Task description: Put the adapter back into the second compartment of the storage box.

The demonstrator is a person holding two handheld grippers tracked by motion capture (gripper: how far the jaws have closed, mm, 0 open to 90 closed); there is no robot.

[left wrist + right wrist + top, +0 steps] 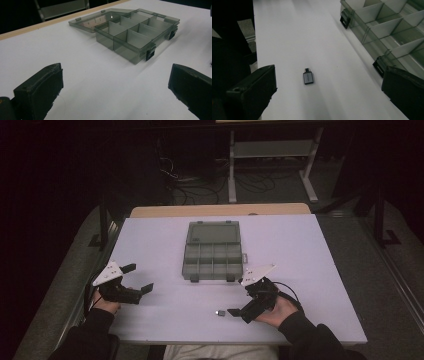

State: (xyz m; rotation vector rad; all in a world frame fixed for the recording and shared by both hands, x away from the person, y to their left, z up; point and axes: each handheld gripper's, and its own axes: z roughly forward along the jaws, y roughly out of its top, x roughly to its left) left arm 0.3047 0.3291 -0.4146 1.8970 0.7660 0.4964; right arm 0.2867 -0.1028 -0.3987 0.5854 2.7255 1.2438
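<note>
High view: your right gripper [235, 311] sits low at the near edge of the table [310, 270], aimed left at a small adapter [219, 312] that lies flat just ahead of its tips, not touching. Your left gripper [140, 277] hovers at the near left, well apart from it, pointing toward the open box [213, 251] in the middle of the table. Right gripper view: jaws are wide, nothing between them, and the adapter [308, 77] lies between and ahead of them, long axis roughly along your line of approach, the narrow plug end pointing away. The box's [387, 32] front wall with its two latches runs along the right of that view, near the adapter but clear of it. Left gripper view: jaws wide and empty too, box [135, 32] ahead with the lid laid back flat and the compartments I can see look empty. On handling: my read is the adapter is light, rigid and smooth-shelled, so it will skate on the table if one jaw touches first. Take it across the two long sides of the wider grey body, not the plug end. Get both pads low and level with the table, centre it, then close slowly. It's thin, so expect little pad contact; a hard squeeze could shoot it out. Fragility looks like no issue.
</note>
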